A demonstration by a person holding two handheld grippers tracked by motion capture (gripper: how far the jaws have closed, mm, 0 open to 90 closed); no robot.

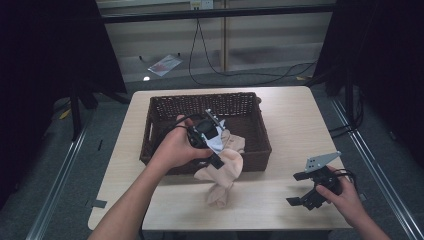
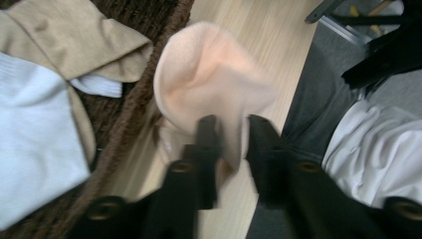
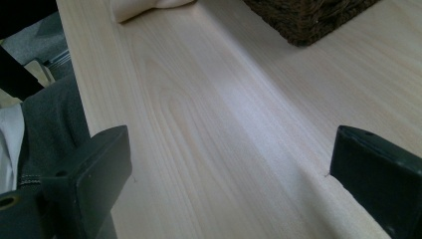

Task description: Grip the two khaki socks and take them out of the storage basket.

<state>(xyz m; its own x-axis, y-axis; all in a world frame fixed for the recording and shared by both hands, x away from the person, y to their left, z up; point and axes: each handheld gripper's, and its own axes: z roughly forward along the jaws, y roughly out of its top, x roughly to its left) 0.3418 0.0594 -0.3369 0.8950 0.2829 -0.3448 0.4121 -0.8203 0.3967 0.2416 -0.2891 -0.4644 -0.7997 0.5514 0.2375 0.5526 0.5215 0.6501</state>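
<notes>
Black jaws of the left hand-held gripper (image 2: 231,137) rise from the bottom of the left gripper view, pinched onto a fold of the peach sock (image 2: 211,84), which bulges out beyond them in a soft, slightly blurred mound. From the high view, the left hand (image 1: 175,145) holds this hand-held gripper at the basket's near wall, and the peach sock (image 1: 222,175) hangs from it, draped over the rim and trailing down onto the tabletop (image 1: 295,120) in front of the basket. Inside the dark wicker basket (image 1: 252,107) lie a tan garment (image 2: 74,40) and a pale blue-white cloth (image 2: 30,134), both just beside the rim in the left gripper view.

Off to the right, well apart from the basket, the right hand (image 1: 342,192) holds the right hand-held gripper (image 1: 300,189) low above the bare wood, its jaws spread wide with nothing between them. Its own view shows the two black pads far apart over pale wood grain (image 3: 214,149), with a corner of the basket (image 3: 308,20) and the sock's end (image 3: 144,7) at the top edge
</notes>
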